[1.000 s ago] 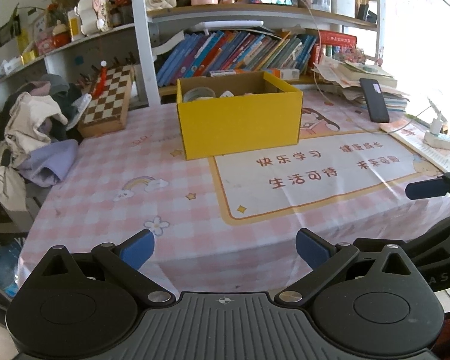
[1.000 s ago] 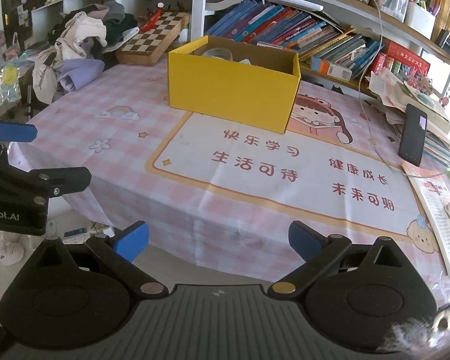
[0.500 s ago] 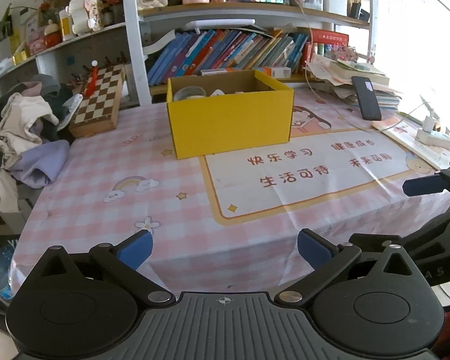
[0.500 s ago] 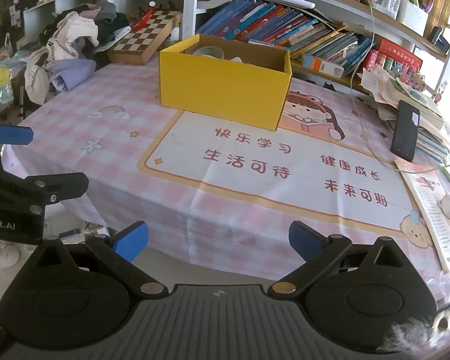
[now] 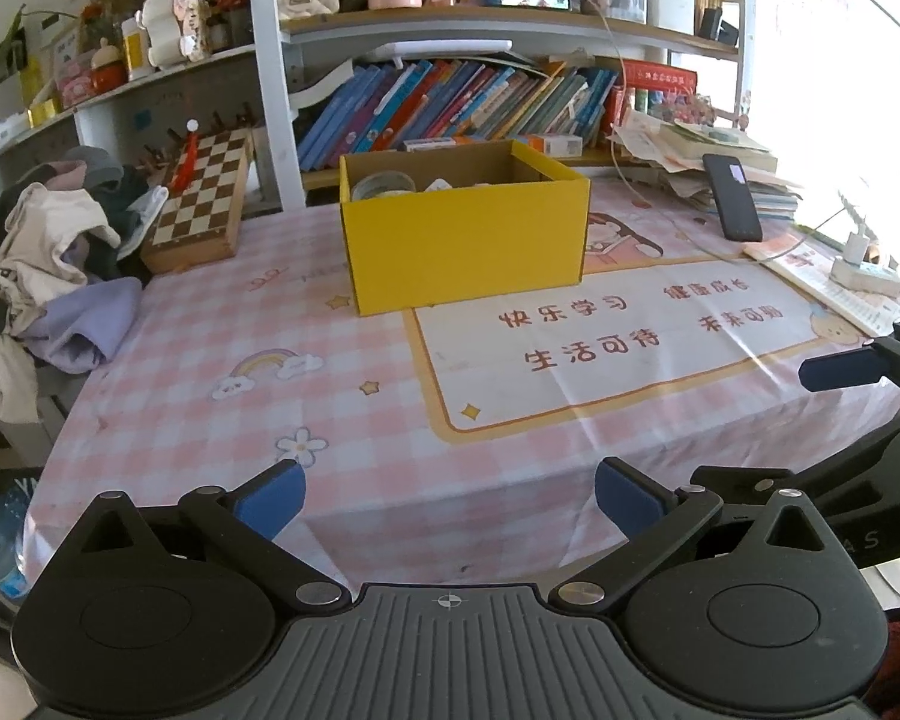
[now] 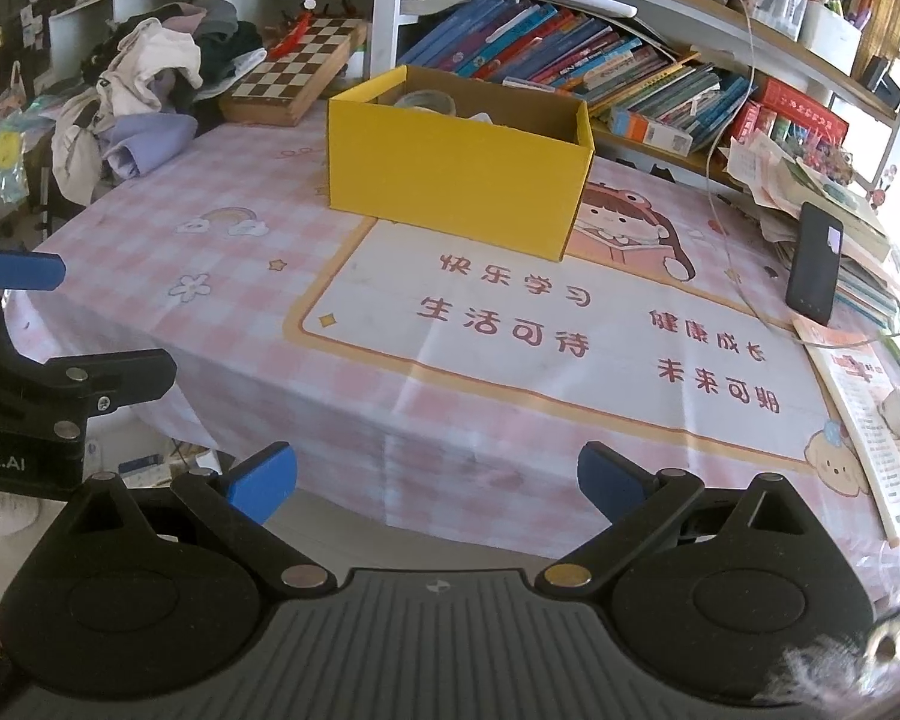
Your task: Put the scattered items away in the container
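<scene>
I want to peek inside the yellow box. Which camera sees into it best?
The left wrist view: the open yellow cardboard box faces it, showing a tape roll and white bits inside. The right wrist view shows the box cornerwise, its wall hiding most contents.

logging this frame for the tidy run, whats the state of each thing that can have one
left gripper: open, holding nothing
right gripper: open, holding nothing
yellow box: open topped, upright, items already inside
tape roll: inside the box, at its left end
chessboard case: closed, tilted, leaning at the shelf
phone: screen dark, propped against the paper stack
clothes pile: crumpled, unfolded
</scene>
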